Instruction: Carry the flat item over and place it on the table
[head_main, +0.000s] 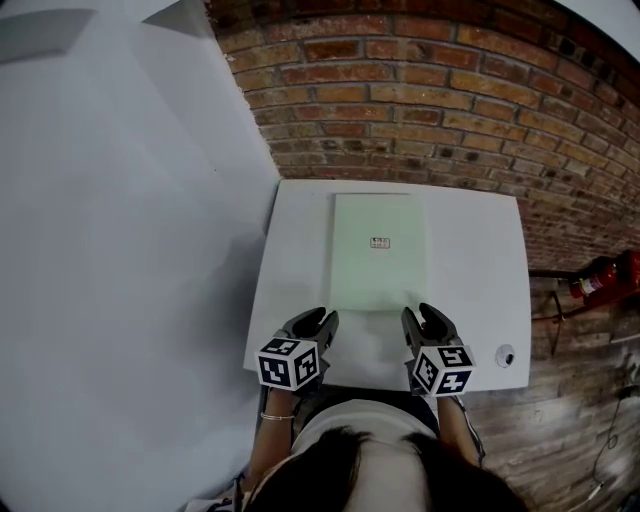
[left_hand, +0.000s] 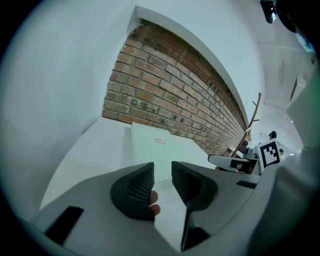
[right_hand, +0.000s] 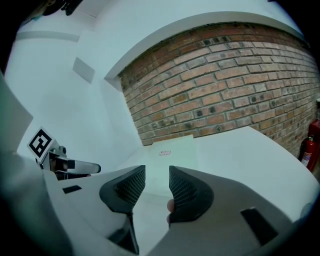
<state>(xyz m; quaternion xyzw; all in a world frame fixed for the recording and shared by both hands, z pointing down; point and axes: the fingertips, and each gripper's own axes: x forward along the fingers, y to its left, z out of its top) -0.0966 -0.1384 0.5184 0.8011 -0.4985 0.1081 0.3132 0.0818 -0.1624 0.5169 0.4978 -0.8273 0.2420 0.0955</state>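
- Pale-green flat board (head_main: 378, 250) lies flat on the white desk (head_main: 480, 300), reaching toward its 12 o'clock edge.
- Left hand-held gripper (head_main: 312, 325) and right hand-held gripper (head_main: 428, 322) hover at the board's 6 o'clock edge, jaws narrowly spread, pinching nothing.
- Placement looks done; only backing away seems left.

The right tool (right_hand: 157, 176) has its two dark ribbed jaws apart, with nothing between them. A fingertip (right_hand: 170, 205) shows under the right-hand jaw. Beyond the gap a pale green flat item (right_hand: 172, 147) lies flat on the white counter (right_hand: 245, 150), a small label (right_hand: 164, 153) on its top. Behind stands a brick wall (right_hand: 225, 85). At the far right is a red fire extinguisher (right_hand: 310, 150); at the left, the other tool (right_hand: 75, 167).
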